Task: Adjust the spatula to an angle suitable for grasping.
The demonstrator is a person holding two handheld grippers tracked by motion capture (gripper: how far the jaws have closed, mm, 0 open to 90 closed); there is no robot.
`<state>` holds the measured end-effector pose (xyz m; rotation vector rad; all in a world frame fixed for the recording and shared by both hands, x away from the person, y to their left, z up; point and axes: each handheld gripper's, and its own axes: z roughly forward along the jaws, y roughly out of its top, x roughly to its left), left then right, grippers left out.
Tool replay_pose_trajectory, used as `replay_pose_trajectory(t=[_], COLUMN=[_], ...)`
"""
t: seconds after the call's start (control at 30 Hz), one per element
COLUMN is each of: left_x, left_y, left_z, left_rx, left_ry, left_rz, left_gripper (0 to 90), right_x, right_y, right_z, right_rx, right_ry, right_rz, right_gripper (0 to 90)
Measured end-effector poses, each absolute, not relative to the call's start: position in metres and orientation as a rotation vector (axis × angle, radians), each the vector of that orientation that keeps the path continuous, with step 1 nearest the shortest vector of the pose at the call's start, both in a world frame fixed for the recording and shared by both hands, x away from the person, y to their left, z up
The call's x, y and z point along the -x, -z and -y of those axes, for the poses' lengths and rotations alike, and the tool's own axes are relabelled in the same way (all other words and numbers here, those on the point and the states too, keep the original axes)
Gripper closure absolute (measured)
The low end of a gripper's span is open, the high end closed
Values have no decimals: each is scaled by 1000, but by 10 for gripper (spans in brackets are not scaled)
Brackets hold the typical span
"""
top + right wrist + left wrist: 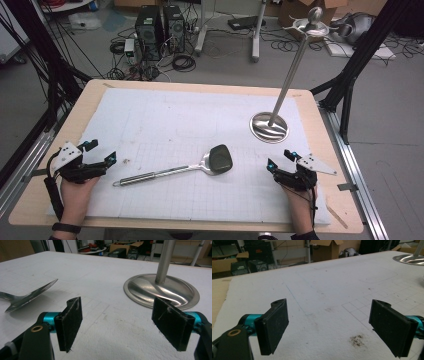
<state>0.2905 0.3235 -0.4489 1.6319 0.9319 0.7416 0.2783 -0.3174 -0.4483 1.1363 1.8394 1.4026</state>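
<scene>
Spatula (pixel 175 170) lies untouched mid-tabletop near the front edge; stand (pixel 270 126) rises toward the right edge. Left gripper (pixel 100 156) and right gripper (pixel 279 158), jaws apart and empty, rest near the front corners. No step appears begun.

One steel spatula (pixel 175 169), one tall metal stand (pixel 280 95), one white mat (pixel 165 120), two grippers.

Left claw (pixel 102 152) and right claw (pixel 279 159) gape, empty.
</scene>
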Motion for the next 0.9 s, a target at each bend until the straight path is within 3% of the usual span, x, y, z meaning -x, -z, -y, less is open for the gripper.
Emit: replay_pose_trajectory(t=[0.4,0.6,0.67,0.9], left_x=[-288,-277,-272,-253], left_y=[447,438,435,428], left_z=[-325,-316,-312,-293], left_rx=[-1628,-1643,-1651,-1715], left_ry=[-683,-681,-661,-638], left_rz=[-871,-807,-790,-721], left_gripper=[236,411,508,662], right_x=[-279,-278,-278,-279], right_y=[448,448,448,448], right_z=[318,318,318,318], right_rx=[-1141,-1143,-1141,-1140], right_ry=[-1413,-1411,-1410,-1407], right_rz=[-1838,-1839,-1840,-1839], right_gripper=[240,240,240,243])
